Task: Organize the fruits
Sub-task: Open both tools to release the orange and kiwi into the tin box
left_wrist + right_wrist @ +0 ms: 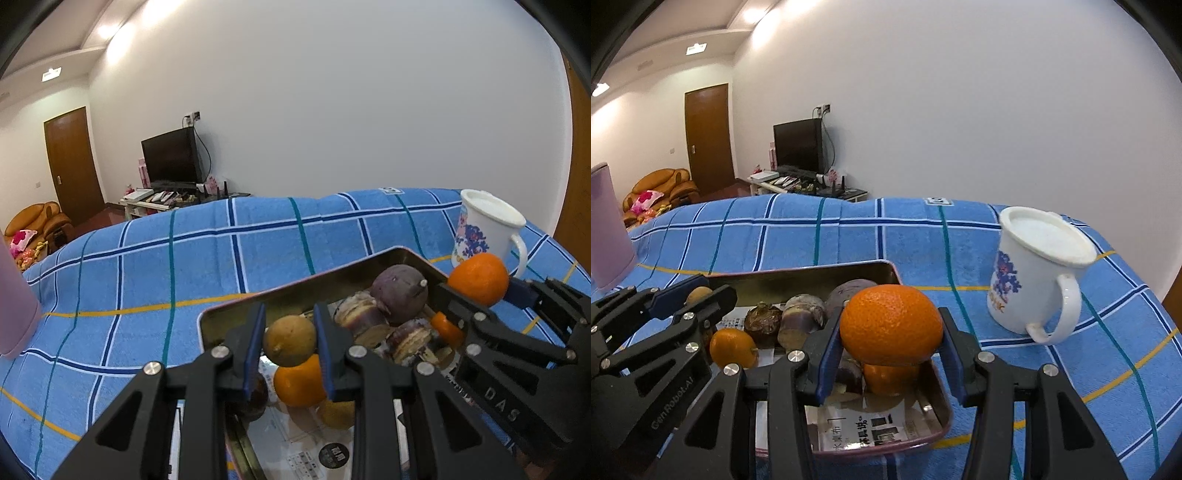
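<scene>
Left wrist view first: my left gripper (290,345) is clamped on a small brownish-yellow fruit (289,340), both blue pads (255,349) pressed against its sides, and I'm holding it above the near end of the metal tin (236,312). Directly under it in the tin sits a small orange (298,384), with a dark round fruit (255,397) to its left and another yellowish one (338,413) to its right. Further back in the tin I see a purple round fruit (399,293) and a few brown, layered-looking pieces (410,338); I can't tell what those are. Printed paper (306,443) lines the tin floor. At the right, my right gripper (480,284) comes in gripping a big orange (478,278), just in front of the white floral mug (484,229). The tin rests on a blue checked cloth (147,266).

Right wrist view now: my right gripper (891,332) is closed on that big orange (891,325), pads tight on both sides, held over the tin's (934,373) right end. Below it lies 1 more orange (888,378), partly hidden. The small orange (732,348) sits at the left, beside the brown pieces (801,321). My left gripper (696,295) shows at the left edge with the brownish-yellow fruit (698,294) between its fingers. The mug (1034,273) stands on the cloth (849,236), right of the tin, apart from it.
</scene>
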Demonstrator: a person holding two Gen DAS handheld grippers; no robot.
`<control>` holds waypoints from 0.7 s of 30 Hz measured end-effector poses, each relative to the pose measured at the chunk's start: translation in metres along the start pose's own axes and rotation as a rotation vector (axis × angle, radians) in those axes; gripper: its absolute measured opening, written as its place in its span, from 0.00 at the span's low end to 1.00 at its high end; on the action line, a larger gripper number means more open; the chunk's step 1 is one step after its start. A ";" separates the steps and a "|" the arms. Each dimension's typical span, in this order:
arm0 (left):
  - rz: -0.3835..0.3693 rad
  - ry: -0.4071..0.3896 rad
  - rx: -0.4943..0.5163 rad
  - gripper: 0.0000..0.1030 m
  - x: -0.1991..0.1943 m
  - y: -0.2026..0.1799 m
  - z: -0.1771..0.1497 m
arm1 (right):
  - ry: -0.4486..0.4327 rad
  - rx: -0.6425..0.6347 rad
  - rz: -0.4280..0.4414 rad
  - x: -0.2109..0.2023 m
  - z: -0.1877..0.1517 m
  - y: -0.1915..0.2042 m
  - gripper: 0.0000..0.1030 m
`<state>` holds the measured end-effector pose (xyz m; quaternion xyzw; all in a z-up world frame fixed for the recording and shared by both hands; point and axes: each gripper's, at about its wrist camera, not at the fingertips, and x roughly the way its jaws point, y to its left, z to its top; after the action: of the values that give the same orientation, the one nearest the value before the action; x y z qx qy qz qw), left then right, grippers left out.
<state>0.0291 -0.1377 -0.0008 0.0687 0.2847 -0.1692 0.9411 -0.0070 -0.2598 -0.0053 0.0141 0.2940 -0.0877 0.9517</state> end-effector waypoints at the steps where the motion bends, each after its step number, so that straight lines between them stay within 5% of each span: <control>1: 0.000 0.000 0.001 0.27 0.000 0.000 0.000 | 0.001 -0.006 0.006 0.000 0.000 0.002 0.49; 21: 0.009 0.021 -0.002 0.27 0.006 0.001 0.003 | 0.058 -0.072 0.095 0.013 -0.001 0.017 0.49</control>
<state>0.0352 -0.1392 -0.0013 0.0707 0.2944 -0.1639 0.9389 0.0064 -0.2453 -0.0137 -0.0038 0.3235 -0.0314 0.9457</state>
